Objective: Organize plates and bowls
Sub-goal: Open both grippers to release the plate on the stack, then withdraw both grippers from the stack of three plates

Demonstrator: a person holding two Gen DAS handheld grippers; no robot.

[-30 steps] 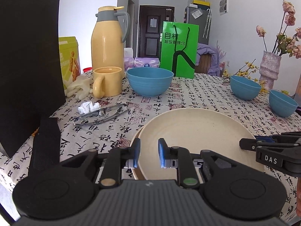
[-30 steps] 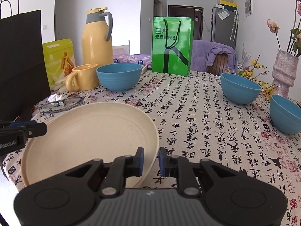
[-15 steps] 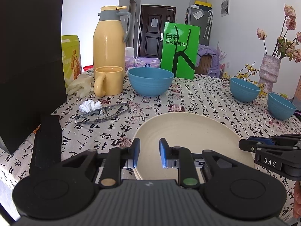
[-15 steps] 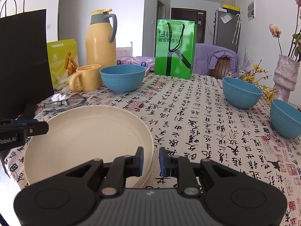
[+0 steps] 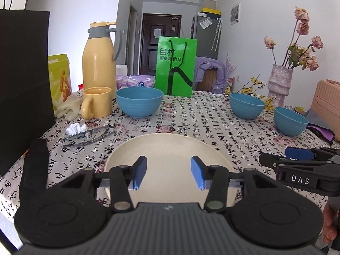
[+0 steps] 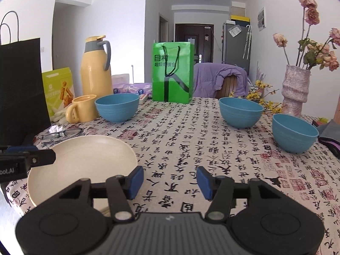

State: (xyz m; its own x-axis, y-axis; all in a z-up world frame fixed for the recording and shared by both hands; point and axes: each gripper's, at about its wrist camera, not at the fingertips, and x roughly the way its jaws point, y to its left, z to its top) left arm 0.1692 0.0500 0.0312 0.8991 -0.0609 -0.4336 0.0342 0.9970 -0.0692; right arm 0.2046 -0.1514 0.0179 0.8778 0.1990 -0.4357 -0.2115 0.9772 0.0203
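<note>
Opening both | left gripper (image 5: 169, 173) fingers apart, just widened, nothing btwn, above cream plate (image 5: 167, 148) | right gripper (image 6: 170, 179) fingers apart, just widened, empty, off plate's right rim | plate flat at surface (image 6: 212, 144) near-left edge | 3 blue bowls (image 6: 117, 107) (image 6: 241, 111) (image 6: 294, 135): one far-left by mug (image 6: 81, 108), two nr right edge.

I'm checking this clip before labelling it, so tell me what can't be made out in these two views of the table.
- Plate, left wrist view: near rim hidden behind the left tongs; whether more plates lie under it is unclear.
- Right tongs, left wrist view: cut off by the right edge.
- Black bag, right wrist view: cut off by the left edge; contents hidden.
- Glasses, right wrist view: too small for detail.
</note>
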